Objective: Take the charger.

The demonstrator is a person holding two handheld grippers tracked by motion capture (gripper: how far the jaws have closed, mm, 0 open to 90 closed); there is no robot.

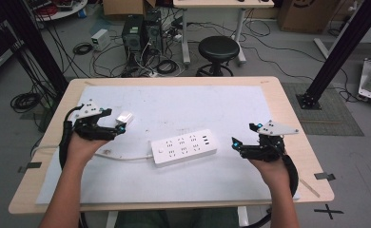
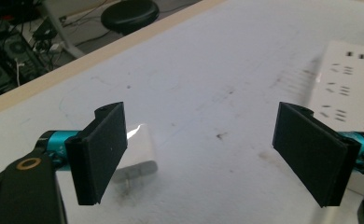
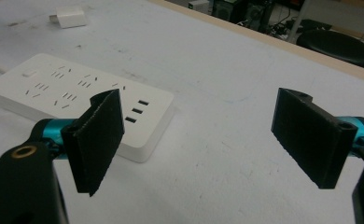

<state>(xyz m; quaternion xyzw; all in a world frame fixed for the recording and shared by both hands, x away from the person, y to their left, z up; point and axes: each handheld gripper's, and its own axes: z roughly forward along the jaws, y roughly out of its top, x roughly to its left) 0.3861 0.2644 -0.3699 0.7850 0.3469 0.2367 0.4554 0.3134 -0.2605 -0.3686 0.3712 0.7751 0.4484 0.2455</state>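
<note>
In the left gripper view, the left claw (image 2: 203, 154) has one black jaw standing in front of the small white charger (image 2: 140, 151), so the charger's near end is hidden and its prongs cannot be made out. The white power strip (image 2: 353, 88) is cut off by that picture's right edge, and its near end disappears behind the other jaw.

In the right gripper view, the right claw (image 3: 208, 140) covers part of the strip's near long side with one jaw.

From the high view, the strip's white cable (image 1: 122, 156) passes under the person's left hand (image 1: 81, 147) near the table's left edge, where its end cannot be seen. The strip's sockets are too small to tell apart.
</note>
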